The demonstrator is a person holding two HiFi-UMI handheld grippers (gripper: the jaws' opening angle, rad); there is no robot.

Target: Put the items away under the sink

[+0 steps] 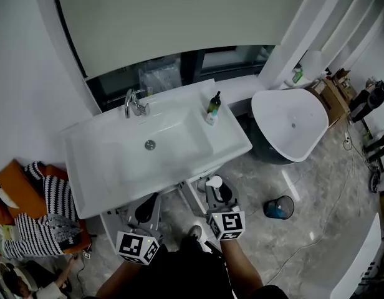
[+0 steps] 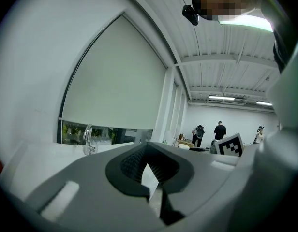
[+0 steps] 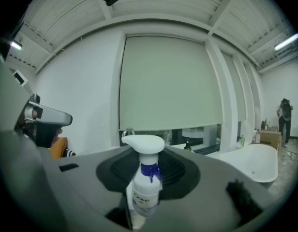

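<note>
A white spray bottle [image 3: 146, 187] with a blue collar stands upright between the jaws of my right gripper [image 3: 144, 199], which is shut on it. In the head view that right gripper [image 1: 216, 190] is just in front of the white sink [image 1: 179, 174], with the bottle's white trigger head [image 1: 214, 181] at the front edge. My left gripper [image 1: 147, 209] is level with it, further left under the same edge. In the left gripper view a thin white flat item [image 2: 149, 179] stands pinched between the jaws of the left gripper [image 2: 152, 190]; what it is I cannot make out.
On the sink's back rim stand a chrome faucet [image 1: 134, 103] and a dark-capped bottle [image 1: 212, 108]. A white bathtub [image 1: 292, 123] is to the right, and a small bin [image 1: 279, 207] sits on the grey floor. A person in a striped top [image 1: 39, 226] sits at the left.
</note>
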